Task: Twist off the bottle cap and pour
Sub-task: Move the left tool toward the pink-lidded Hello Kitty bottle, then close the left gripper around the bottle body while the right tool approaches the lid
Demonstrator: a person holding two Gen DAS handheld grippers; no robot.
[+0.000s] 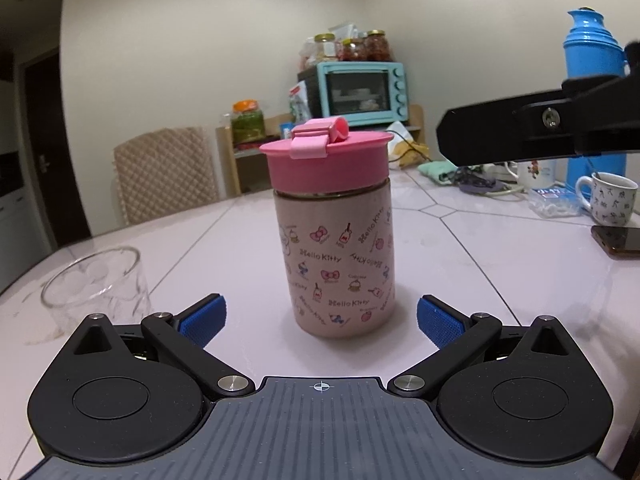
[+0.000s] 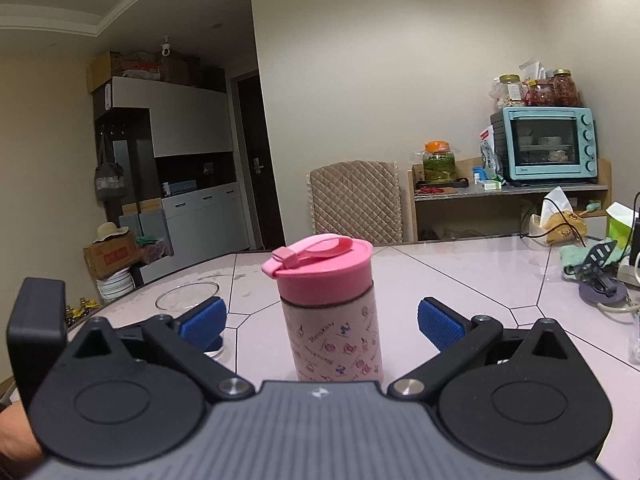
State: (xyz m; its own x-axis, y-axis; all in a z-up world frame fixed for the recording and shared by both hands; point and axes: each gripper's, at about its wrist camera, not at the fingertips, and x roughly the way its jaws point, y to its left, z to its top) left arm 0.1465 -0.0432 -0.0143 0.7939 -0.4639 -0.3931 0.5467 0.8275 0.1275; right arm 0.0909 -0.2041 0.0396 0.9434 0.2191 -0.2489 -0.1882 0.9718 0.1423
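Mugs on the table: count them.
2, both at the table's far right: a white figure-print mug beside the blue thermos, another white mug behind it. Others may be hidden.

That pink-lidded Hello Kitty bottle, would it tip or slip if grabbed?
The pink-lidded Hello Kitty bottle stands upright, taller than wide, so a high push might tip it. Its body looks rigid, with a matte sleeve that probably grips well. The pink screw cap overhangs slightly, likely giving purchase.

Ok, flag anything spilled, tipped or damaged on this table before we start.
Nothing stands out. The bottle stands upright with its pink cap seated, the glass is upright and looks empty, and no spill shows on the table.
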